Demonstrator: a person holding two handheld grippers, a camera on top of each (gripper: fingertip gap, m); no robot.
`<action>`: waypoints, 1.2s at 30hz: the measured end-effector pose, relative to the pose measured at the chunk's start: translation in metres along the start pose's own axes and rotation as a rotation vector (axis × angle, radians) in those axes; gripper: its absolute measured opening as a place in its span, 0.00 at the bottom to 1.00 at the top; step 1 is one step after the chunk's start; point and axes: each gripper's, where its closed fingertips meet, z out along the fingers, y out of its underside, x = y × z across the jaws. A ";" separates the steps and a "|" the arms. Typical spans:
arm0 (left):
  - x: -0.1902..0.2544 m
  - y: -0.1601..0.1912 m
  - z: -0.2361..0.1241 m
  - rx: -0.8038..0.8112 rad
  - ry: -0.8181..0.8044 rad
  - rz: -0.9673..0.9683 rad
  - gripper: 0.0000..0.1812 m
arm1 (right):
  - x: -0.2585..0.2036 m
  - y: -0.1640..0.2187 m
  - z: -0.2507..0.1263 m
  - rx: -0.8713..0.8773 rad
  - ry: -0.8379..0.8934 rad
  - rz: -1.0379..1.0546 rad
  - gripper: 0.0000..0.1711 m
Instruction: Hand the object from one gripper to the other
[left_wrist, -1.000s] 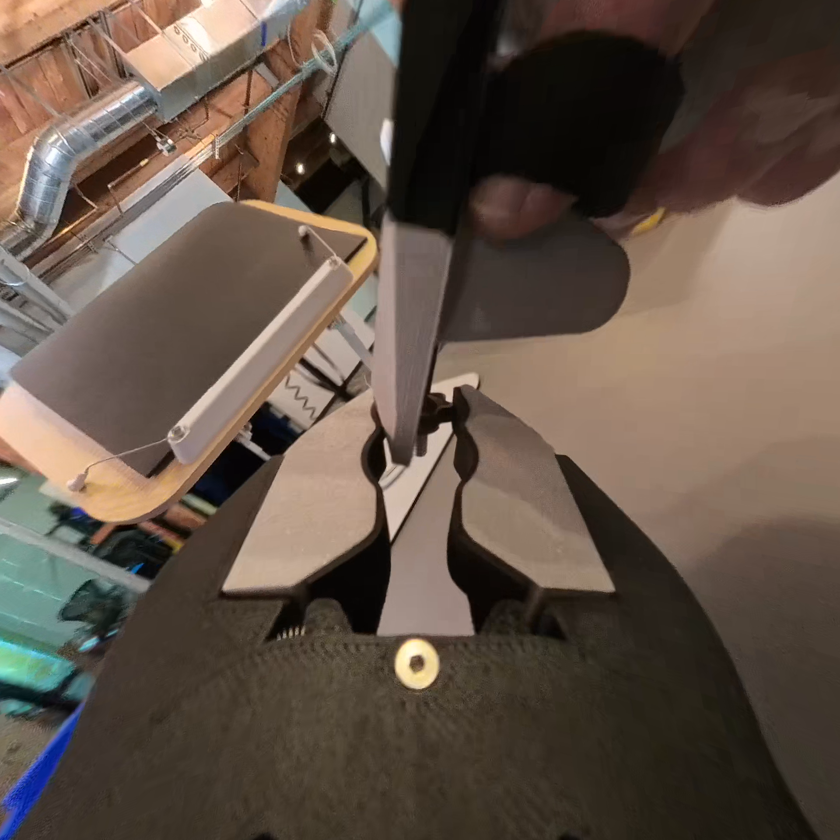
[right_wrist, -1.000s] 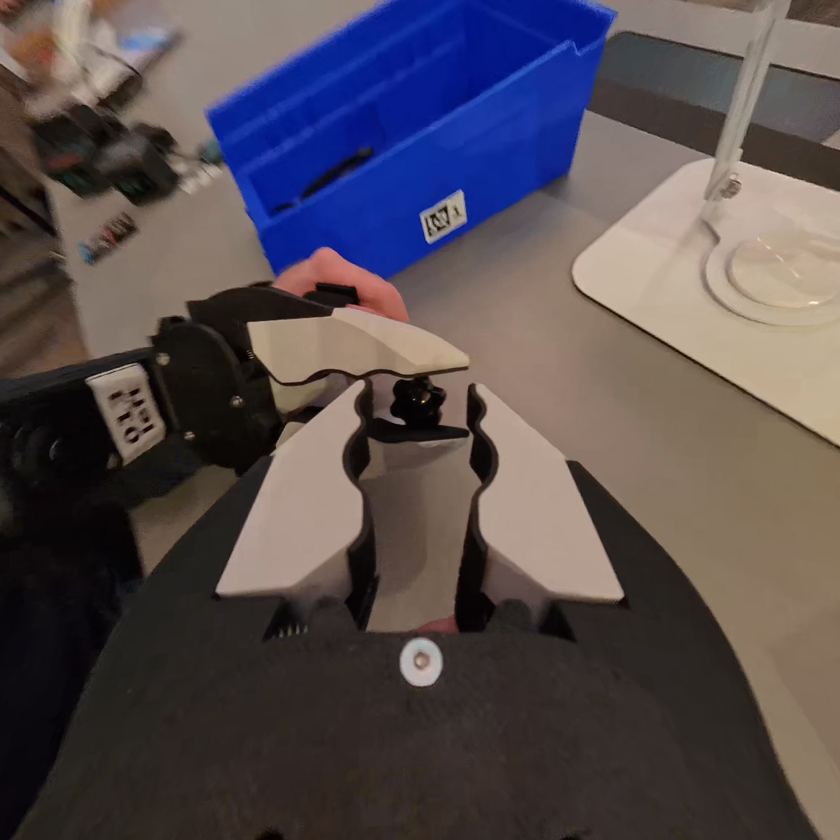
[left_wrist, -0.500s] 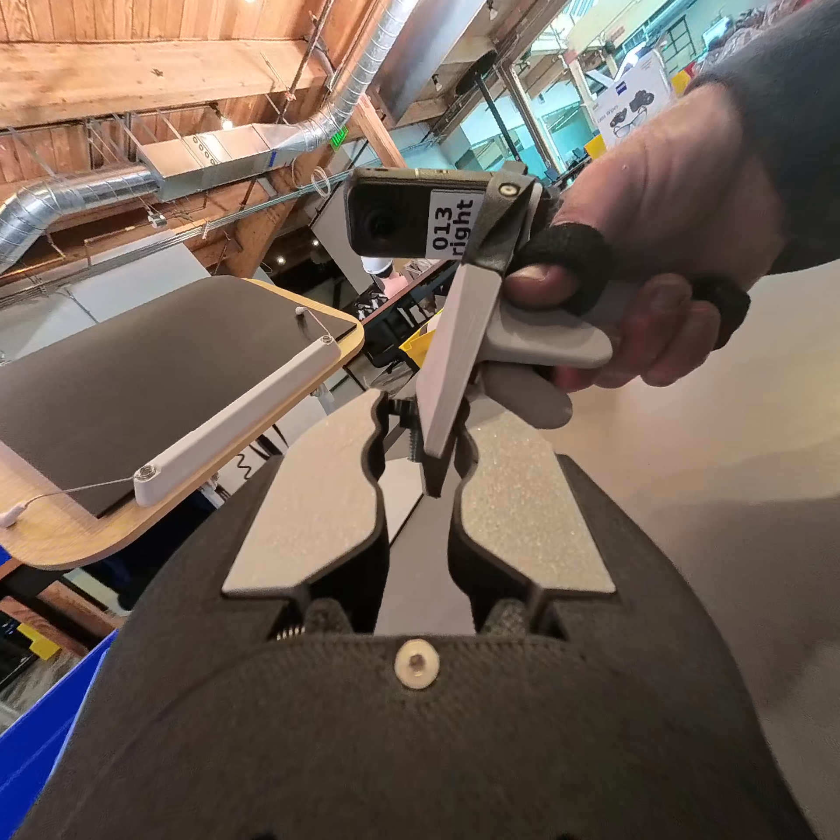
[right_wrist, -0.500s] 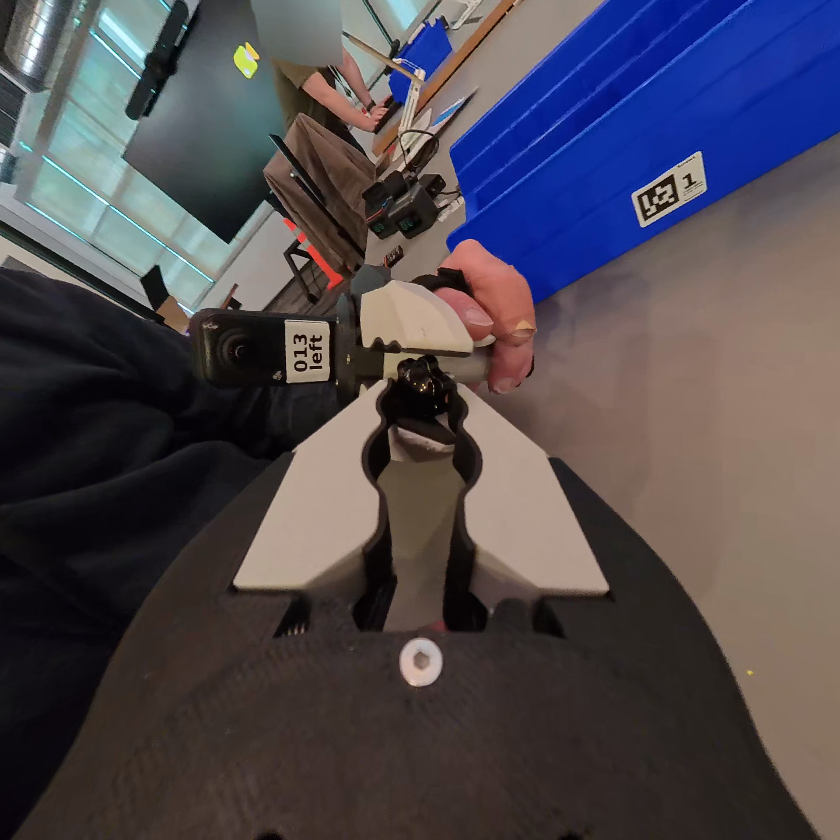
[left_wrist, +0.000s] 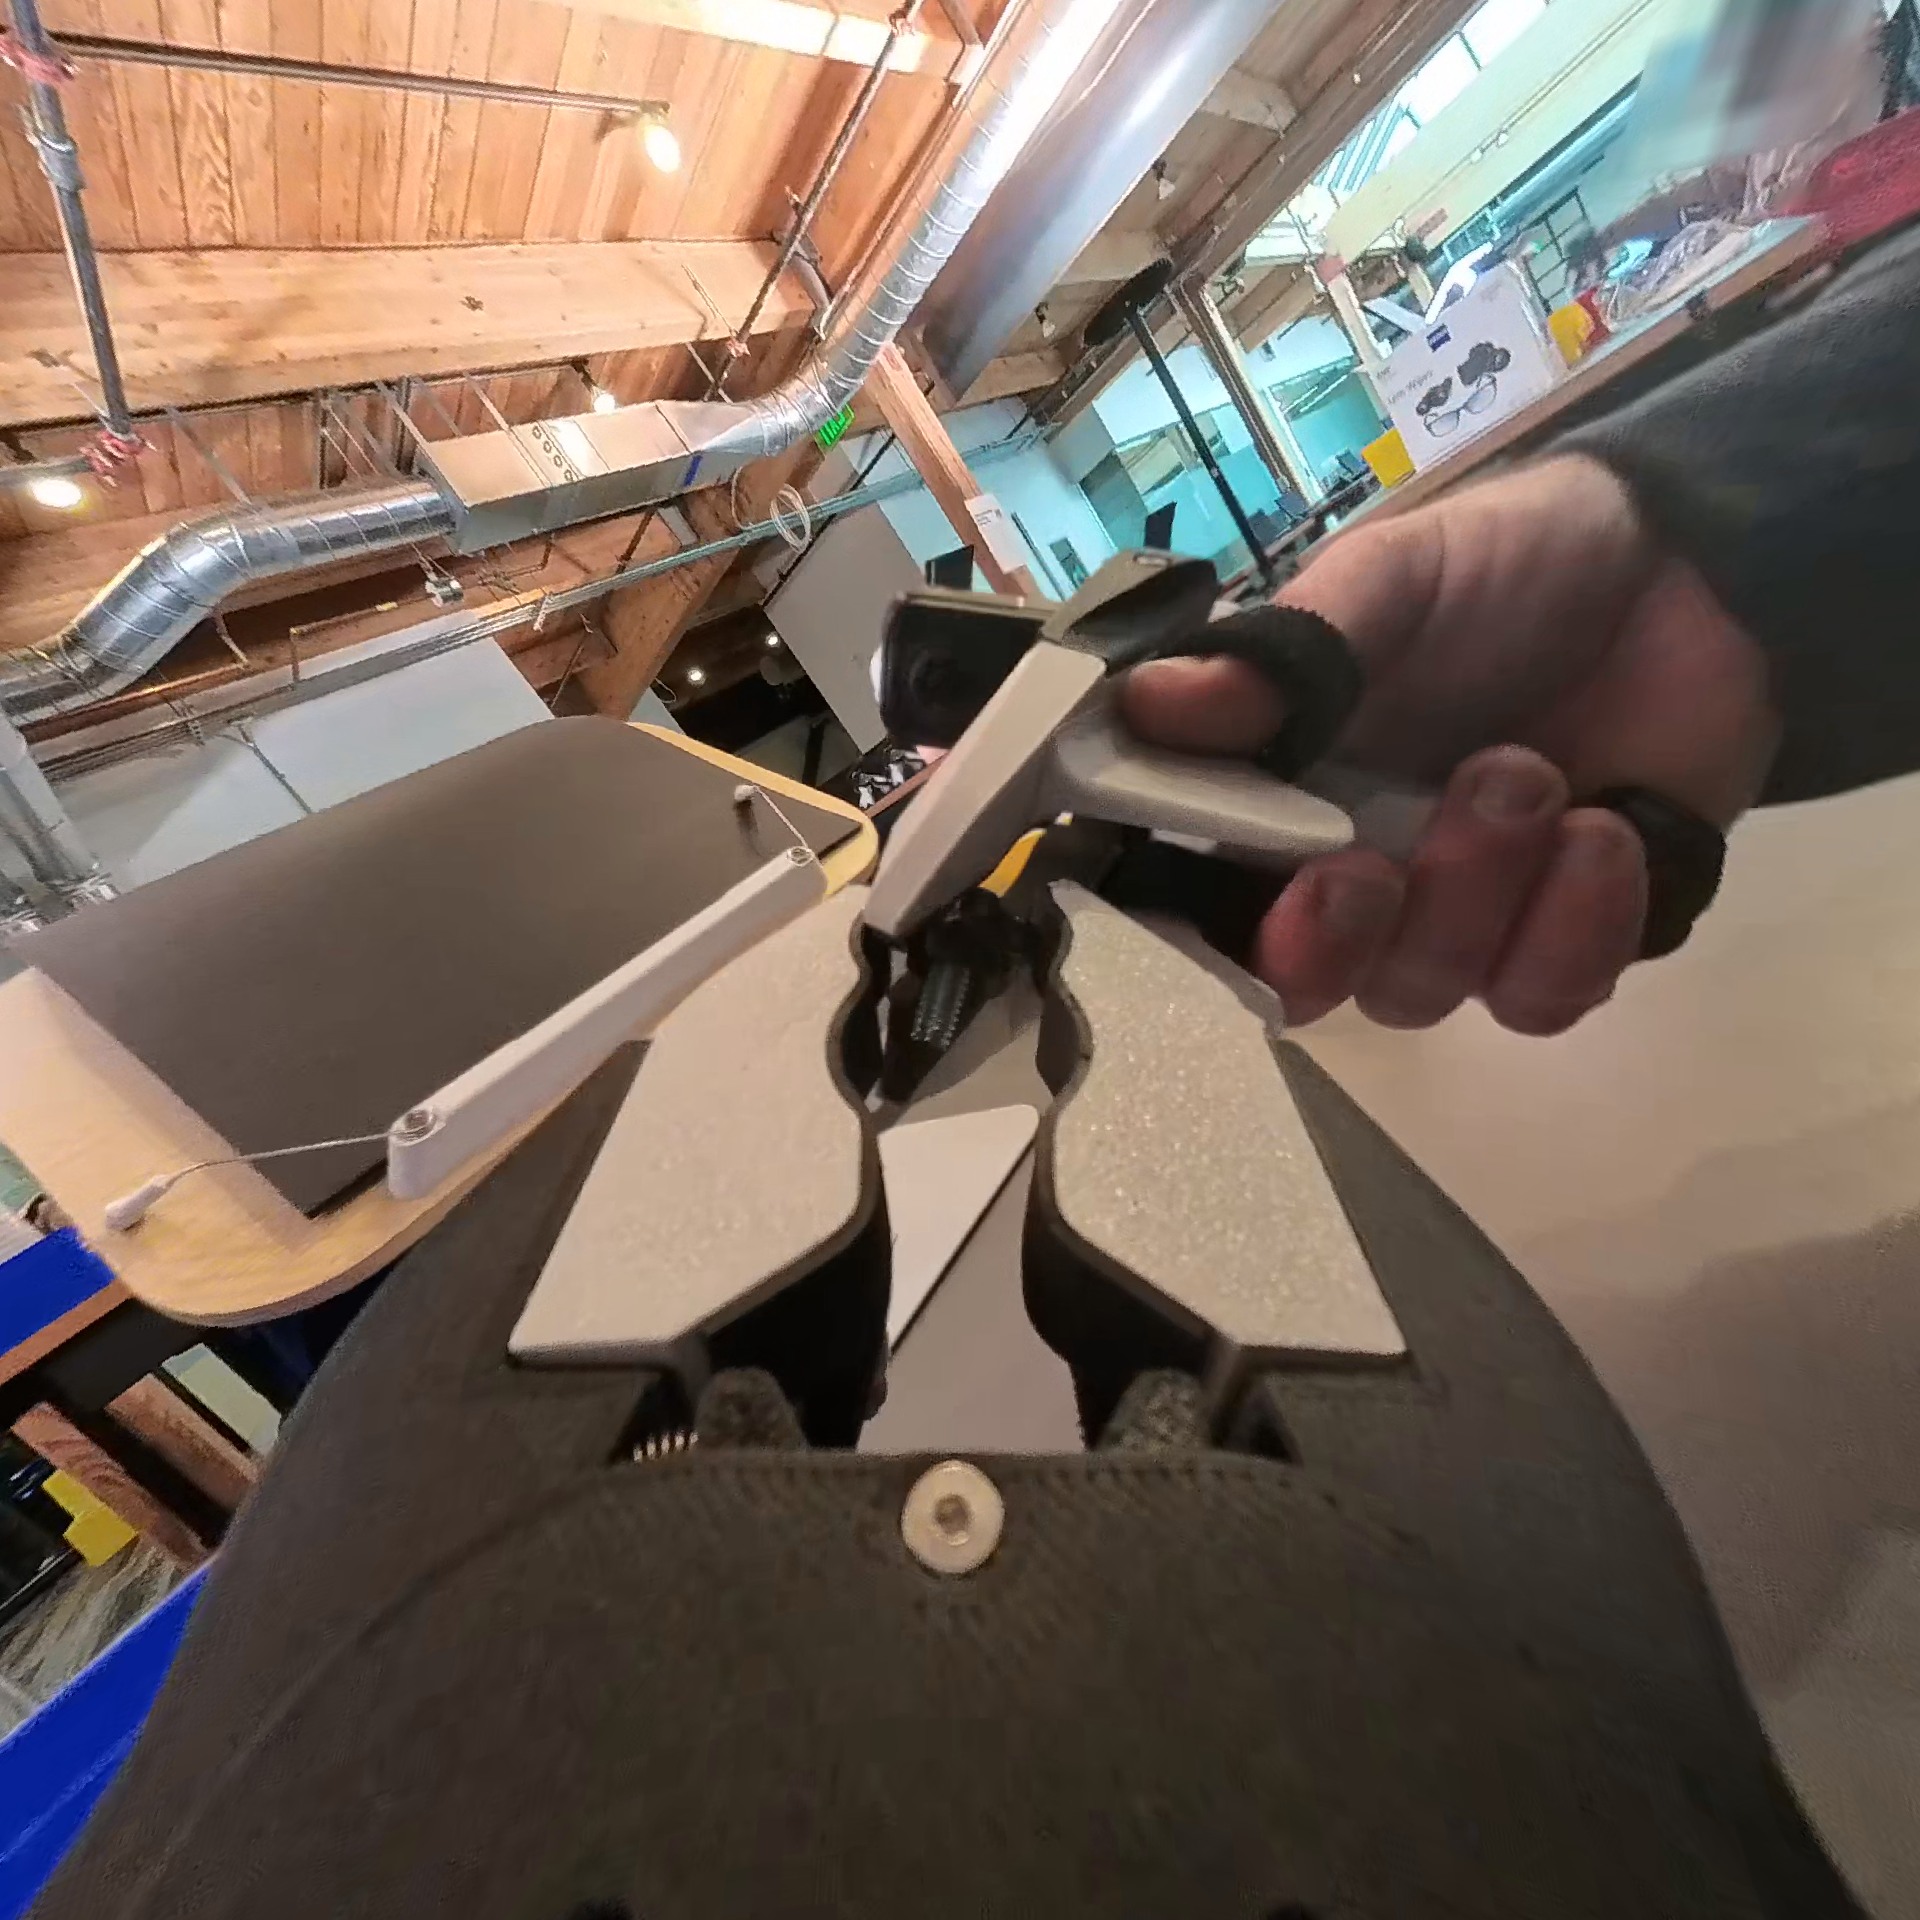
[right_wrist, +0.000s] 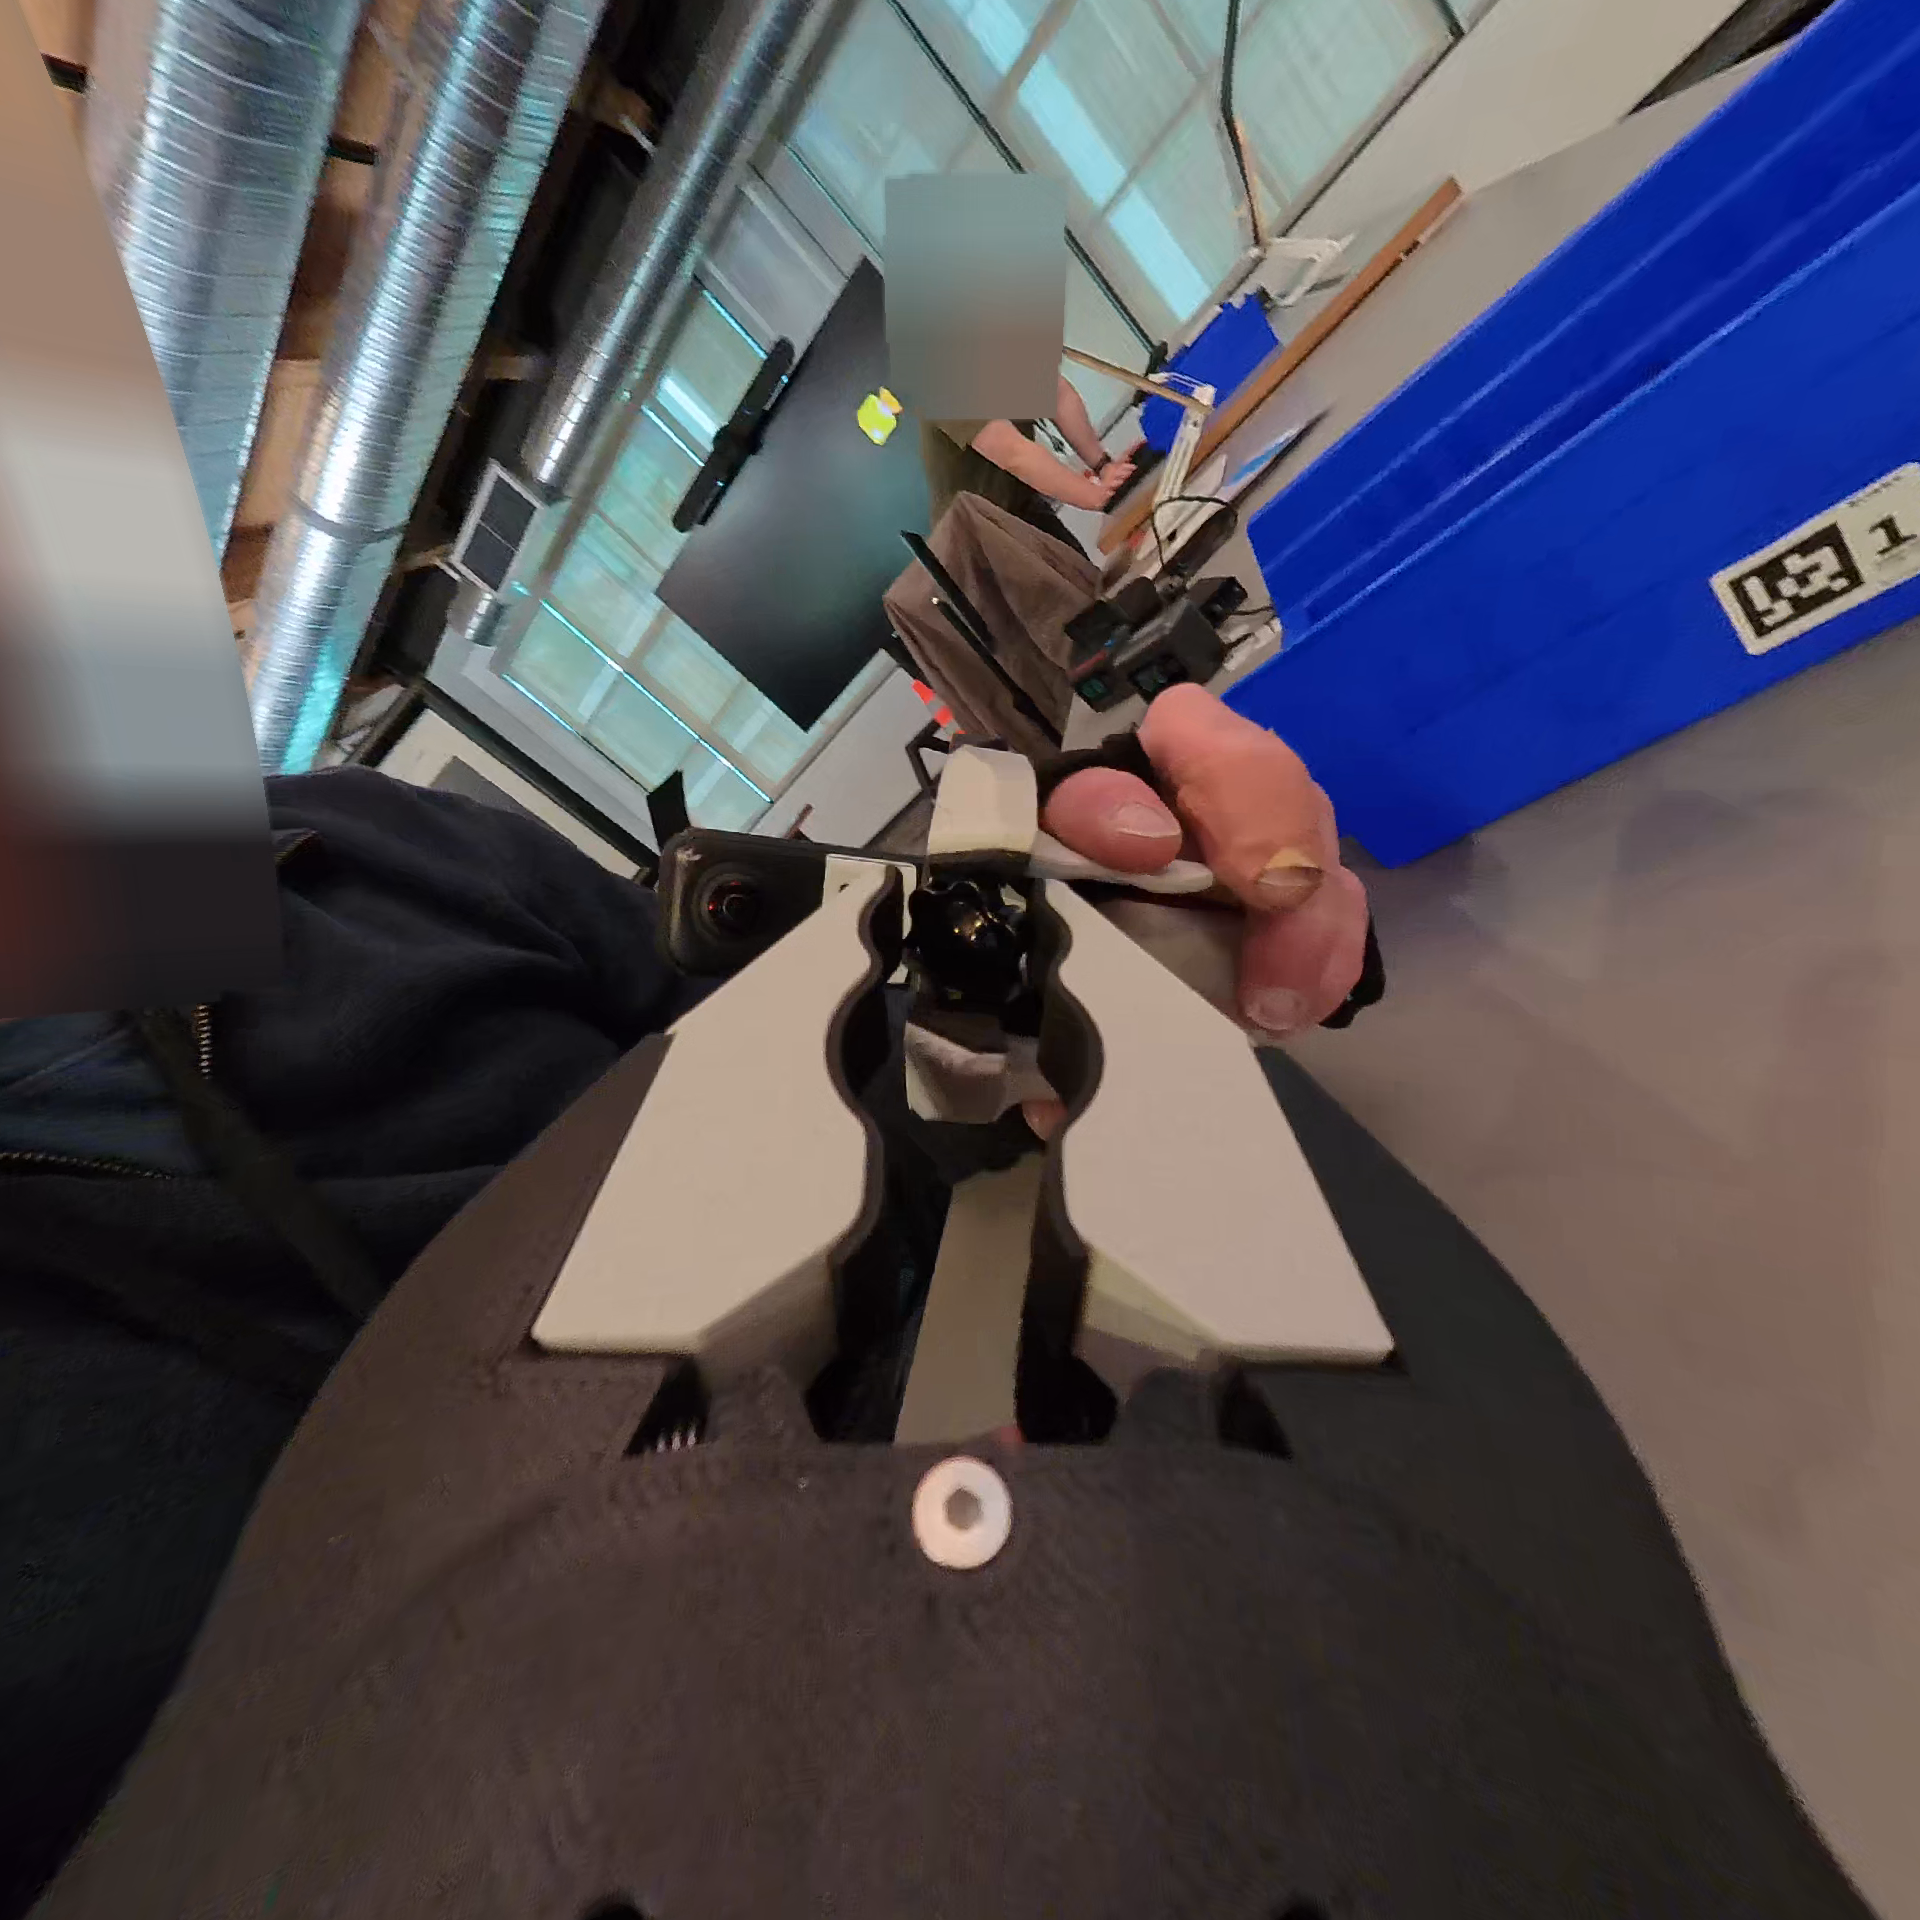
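Note:
The object is a small black star knob with a threaded screw (left_wrist: 940, 1003). It sits between the tips of my left gripper (left_wrist: 956, 935), whose jaws stand narrowly apart on it. My right gripper (right_wrist: 966, 935) is shut on the knob's black head (right_wrist: 961, 930) from the opposite side. In the left wrist view one grey finger (left_wrist: 966, 810) of the right gripper lies across the knob, and the other is mostly hidden. In the right wrist view the left gripper's fingers (right_wrist: 982, 805) sit above and below the knob. Both grippers are held in the air, tip to tip.
A blue bin (right_wrist: 1558, 582) stands on the grey table (right_wrist: 1610, 1039) to the right. A wood-edged dark board with a white bar (left_wrist: 364, 987) hangs at left. A hand (left_wrist: 1507, 748) holds the right gripper. A person sits far back (right_wrist: 987, 582). About 5 cm separates my left fingertips from my right.
The right gripper has narrowed its jaws onto the knob's head. Both grippers have tilted up from the table. The left gripper's jaw gap has not changed.

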 end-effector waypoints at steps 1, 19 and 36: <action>-0.001 0.000 -0.001 -0.003 -0.008 0.004 0.14 | 0.001 0.000 0.002 0.001 -0.001 -0.001 0.12; -0.007 0.034 -0.004 -0.228 -0.135 0.200 0.20 | 0.051 0.000 -0.007 -0.260 0.711 -0.402 0.11; -0.018 0.035 -0.008 -0.177 -0.133 0.027 0.14 | 0.044 -0.013 -0.006 -0.100 0.570 -0.316 0.22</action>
